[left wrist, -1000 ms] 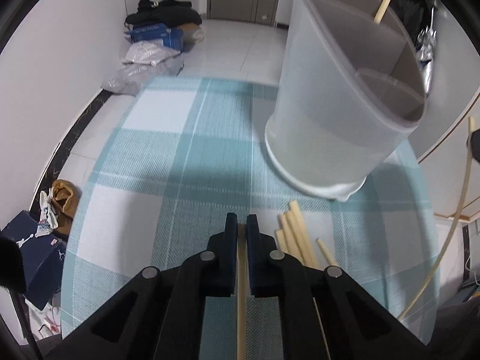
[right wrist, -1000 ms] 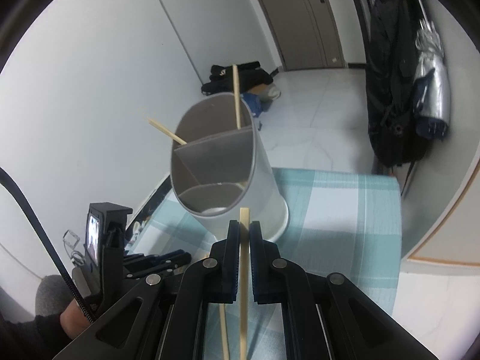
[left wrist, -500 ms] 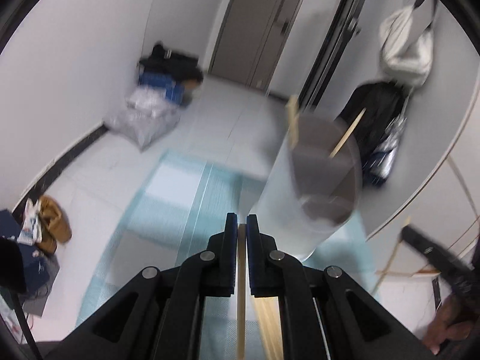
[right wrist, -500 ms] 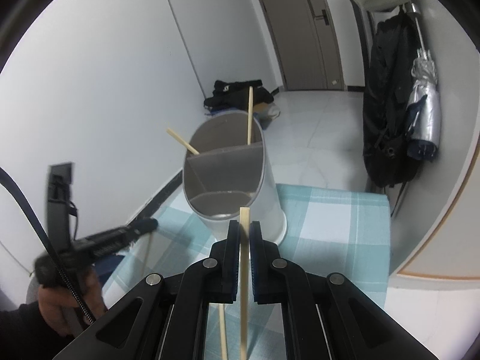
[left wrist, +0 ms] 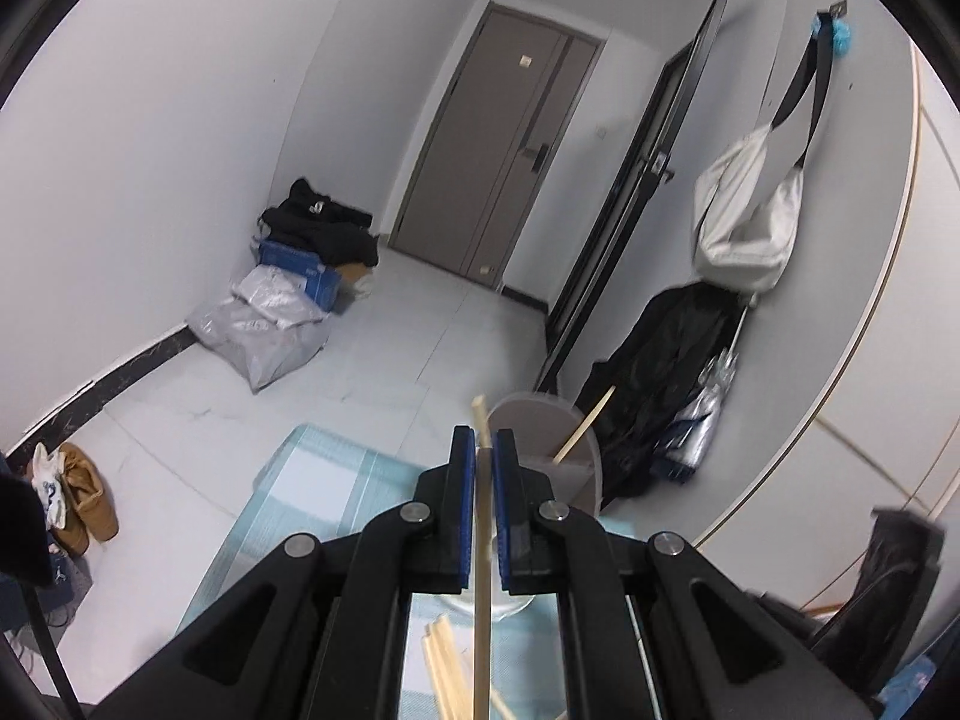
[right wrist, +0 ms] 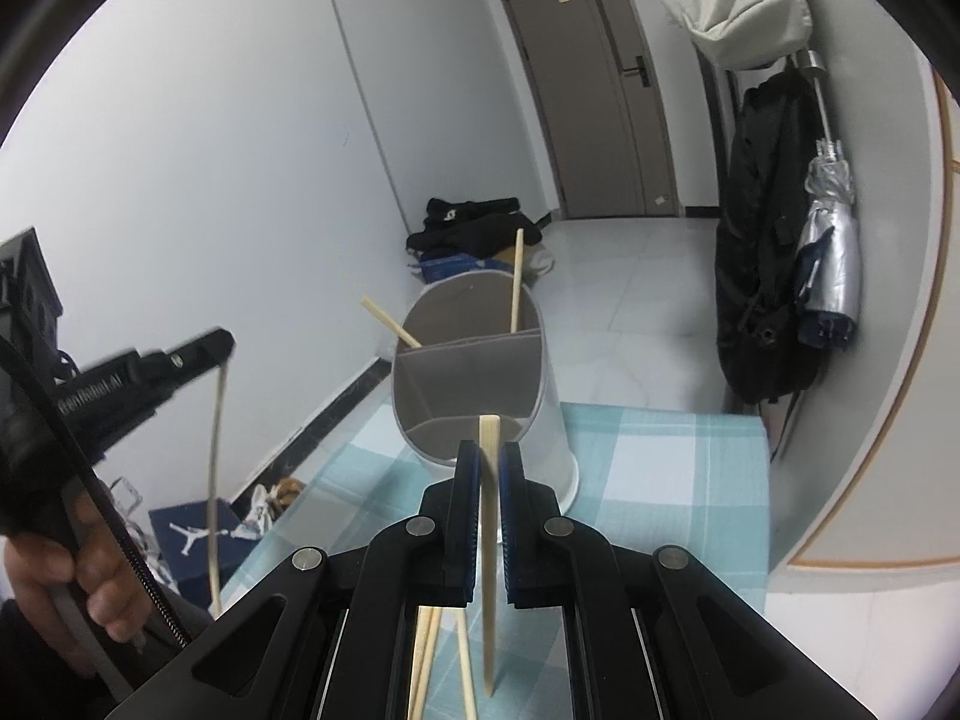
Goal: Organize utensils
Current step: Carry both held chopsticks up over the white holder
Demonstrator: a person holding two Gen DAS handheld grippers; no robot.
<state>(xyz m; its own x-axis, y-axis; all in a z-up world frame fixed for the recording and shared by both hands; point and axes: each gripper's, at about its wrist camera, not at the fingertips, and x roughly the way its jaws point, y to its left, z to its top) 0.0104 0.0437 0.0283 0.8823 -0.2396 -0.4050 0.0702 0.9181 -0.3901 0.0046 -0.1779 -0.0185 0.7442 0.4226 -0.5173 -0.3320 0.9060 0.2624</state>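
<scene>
My left gripper point(left wrist: 483, 450) is shut on a pale wooden chopstick point(left wrist: 482, 588), held high above the checked tablecloth point(left wrist: 312, 480). Just past its tips stands the grey divided utensil holder point(left wrist: 543, 420), with a chopstick point(left wrist: 585, 423) leaning in it. My right gripper point(right wrist: 489, 456) is shut on another chopstick point(right wrist: 491, 540), a little short of the holder point(right wrist: 480, 372), which has two chopsticks in its far compartment. In the right wrist view the left gripper point(right wrist: 225, 345) shows at the left, its chopstick point(right wrist: 215, 480) hanging down. Loose chopsticks point(right wrist: 423, 648) lie on the cloth below.
The table's right edge point(right wrist: 765, 480) ends near a curved white wall. On the floor are bags and boxes point(left wrist: 288, 312) and shoes point(left wrist: 84, 498). A dark coat point(right wrist: 762, 252) and umbrella hang at the right. A person's hand point(right wrist: 90, 576) grips the left tool.
The left gripper has risen and tipped up with its chopstick, so the holder has dropped lower and smaller in its view. The right gripper has drifted slightly nearer the holder, chopstick still held.
</scene>
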